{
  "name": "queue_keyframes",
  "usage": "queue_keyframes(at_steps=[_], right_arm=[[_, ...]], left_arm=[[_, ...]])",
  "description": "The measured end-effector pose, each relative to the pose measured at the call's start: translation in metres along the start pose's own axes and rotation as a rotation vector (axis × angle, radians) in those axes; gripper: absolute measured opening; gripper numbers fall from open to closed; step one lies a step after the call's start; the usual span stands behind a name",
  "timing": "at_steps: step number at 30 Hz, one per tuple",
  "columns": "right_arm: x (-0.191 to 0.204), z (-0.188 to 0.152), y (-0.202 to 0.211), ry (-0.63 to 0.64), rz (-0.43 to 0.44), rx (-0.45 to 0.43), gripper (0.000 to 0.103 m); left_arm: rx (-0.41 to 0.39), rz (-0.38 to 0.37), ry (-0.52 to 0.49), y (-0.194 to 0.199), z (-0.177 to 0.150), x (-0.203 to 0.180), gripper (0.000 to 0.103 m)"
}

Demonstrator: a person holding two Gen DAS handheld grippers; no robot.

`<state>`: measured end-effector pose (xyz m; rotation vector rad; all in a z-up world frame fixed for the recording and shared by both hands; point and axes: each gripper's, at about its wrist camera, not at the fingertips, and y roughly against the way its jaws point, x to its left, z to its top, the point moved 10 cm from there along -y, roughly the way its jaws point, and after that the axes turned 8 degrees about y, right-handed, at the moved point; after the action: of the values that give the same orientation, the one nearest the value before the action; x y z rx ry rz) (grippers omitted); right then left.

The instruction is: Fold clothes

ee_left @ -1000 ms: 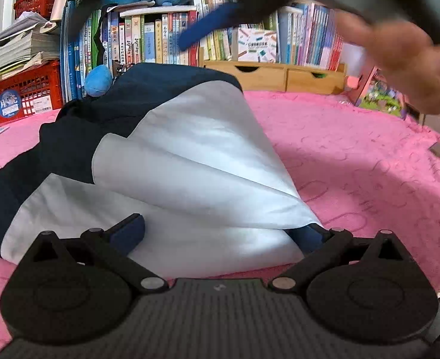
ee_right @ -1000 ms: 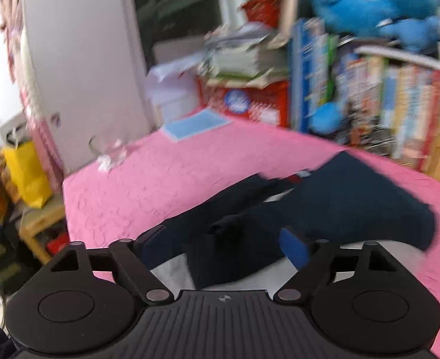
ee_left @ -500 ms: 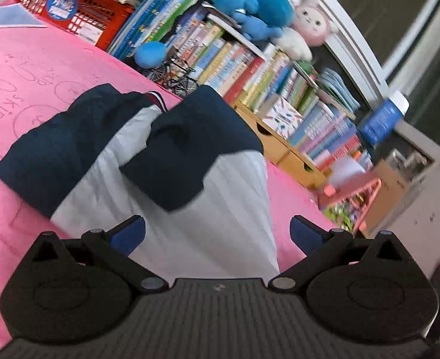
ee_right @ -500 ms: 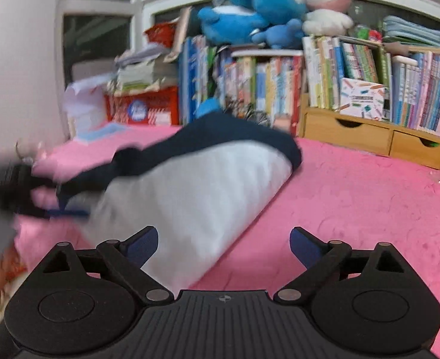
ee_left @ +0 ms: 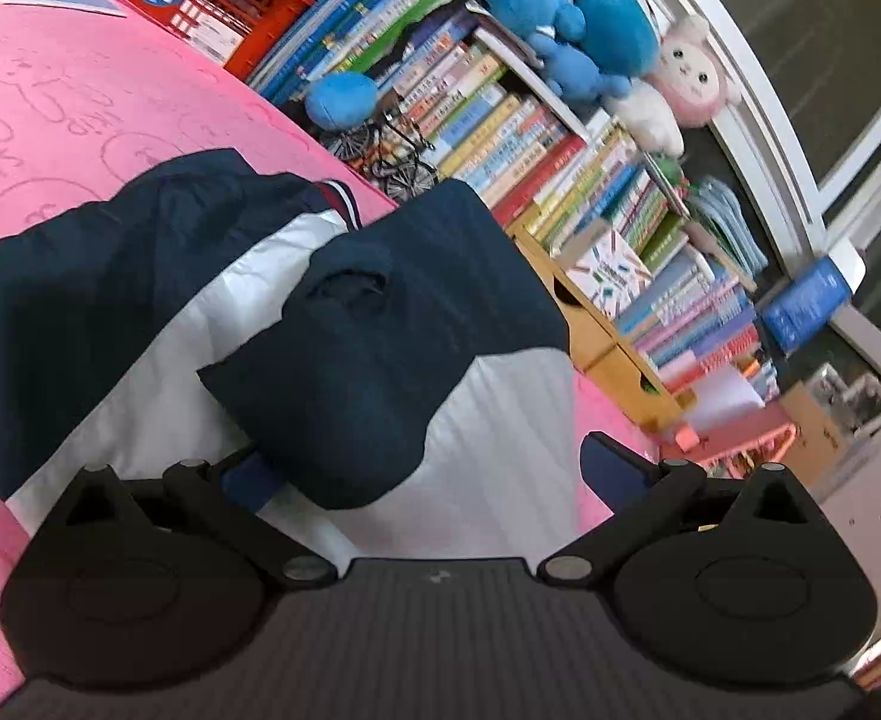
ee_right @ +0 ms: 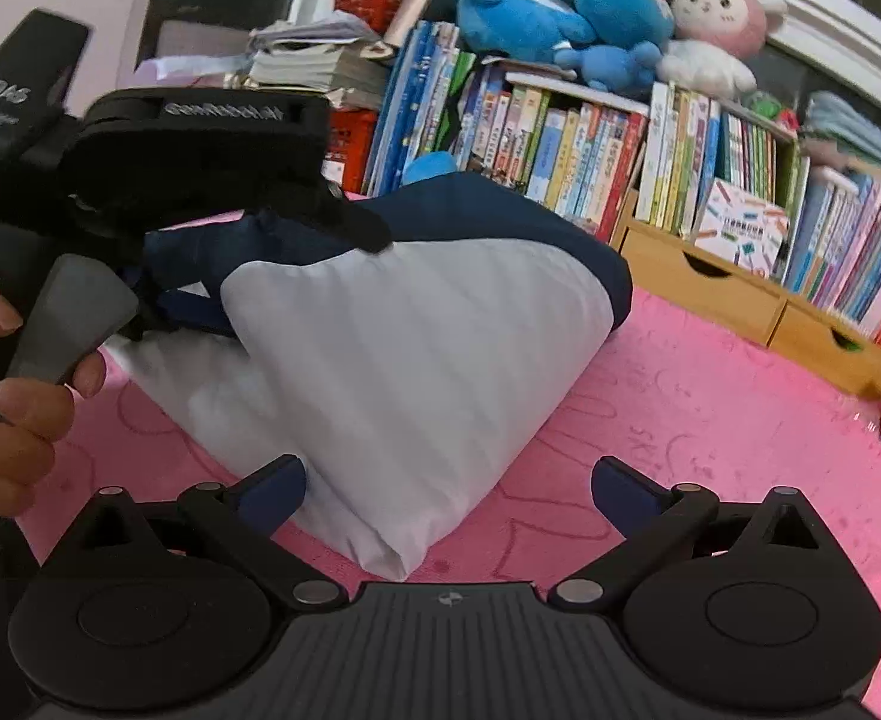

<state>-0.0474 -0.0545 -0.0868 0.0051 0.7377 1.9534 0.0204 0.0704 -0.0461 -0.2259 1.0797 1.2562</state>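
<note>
garment [ee_left: 488, 480] now folded over, navy-and-white, bunched | right claw [ee_right: 449, 486] just opened wide, empty | left claw [ee_left: 434, 468] wide

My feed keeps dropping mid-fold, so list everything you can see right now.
jacket: one, navy and white, partly folded on the pink cover
pink cover: one, pink, under the jacket
books: many, mixed colours, row behind the jacket
plush toys: several, blue and pink, on top of the books
wooden drawers: two, tan, under the books at right
red crate: one, red, far left
toy bicycle: one, black, by the books
left hand-held gripper: open, over the jacket
right hand-held gripper: open, jaws have just been opening, jacket corner between them
hand: one, holding the left gripper's handle
</note>
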Motion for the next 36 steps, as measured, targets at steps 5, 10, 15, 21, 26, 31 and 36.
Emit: queue_keyframes(at_steps=[5, 10, 15, 21, 26, 31, 36], right_arm=[[-0.006, -0.006, -0.004, -0.086, 0.018, -0.001, 0.103], [-0.012, -0.015, -0.005, -0.195, 0.052, -0.001, 0.103], [-0.013, -0.014, -0.003, -0.202, 0.048, -0.011, 0.103], [-0.011, -0.011, 0.0, -0.167, 0.019, -0.033, 0.103], [-0.009, -0.01, 0.002, -0.148, 0.004, -0.043, 0.103], [-0.009, -0.01, 0.002, -0.145, 0.0, -0.047, 0.103], [-0.01, -0.01, 0.004, -0.148, -0.008, -0.052, 0.103]], left_arm=[[-0.142, -0.003, -0.086, 0.013, 0.012, -0.017, 0.102], [-0.033, 0.188, -0.287, -0.02, 0.002, -0.024, 0.103], [0.048, 0.236, -0.195, -0.039, 0.002, -0.012, 0.103], [0.056, 0.273, -0.29, -0.045, -0.002, -0.014, 0.103], [0.054, 0.275, -0.314, -0.045, 0.0, -0.016, 0.103], [0.049, 0.276, -0.349, -0.048, -0.001, -0.017, 0.103], [0.057, 0.246, -0.326, -0.046, 0.005, -0.013, 0.103]])
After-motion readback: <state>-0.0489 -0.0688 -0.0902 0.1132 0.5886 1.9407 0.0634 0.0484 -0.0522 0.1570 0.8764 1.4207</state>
